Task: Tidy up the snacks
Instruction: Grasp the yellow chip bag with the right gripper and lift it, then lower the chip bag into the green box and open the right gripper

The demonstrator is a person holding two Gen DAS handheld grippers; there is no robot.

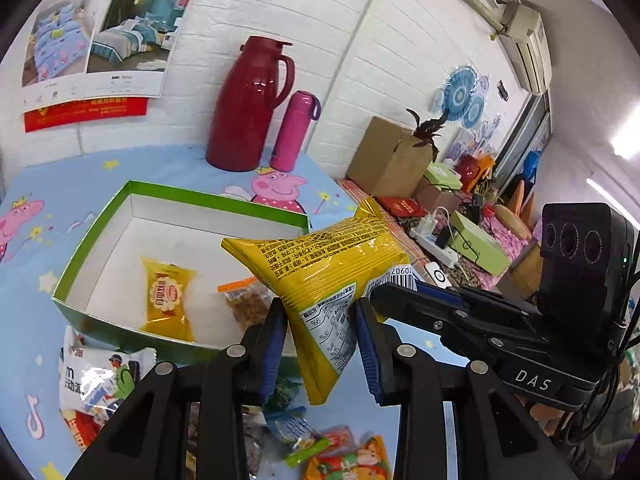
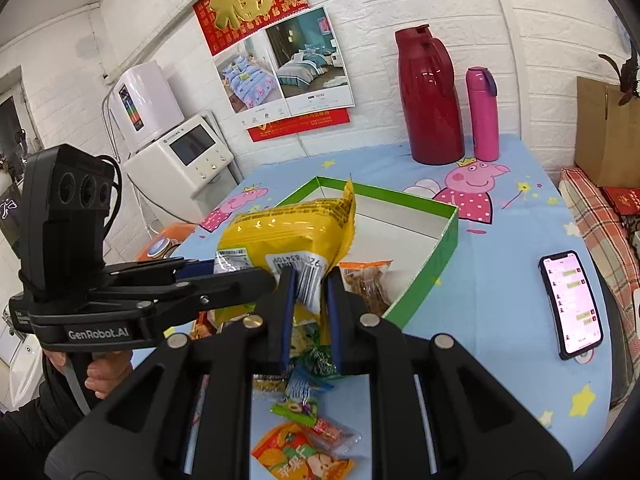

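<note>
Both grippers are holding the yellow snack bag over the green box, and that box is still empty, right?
Not quite. Both grippers, left and right, do pinch the yellow snack bag above the green box, but the box isn't empty. The left wrist view shows a small yellow packet and an orange-topped clear packet already inside.

red jug (image 2: 430, 100) – pink flask (image 2: 483, 114) | phone (image 2: 571, 305) – wall calendar (image 2: 276, 52)

- "DAS" was printed on the right gripper (image 1: 362, 300) body.
- "GenRobot.AI" was printed on the left gripper (image 2: 256, 276) body.
- "福" stood in gold on the red wall calendar (image 2: 250, 0).
</note>
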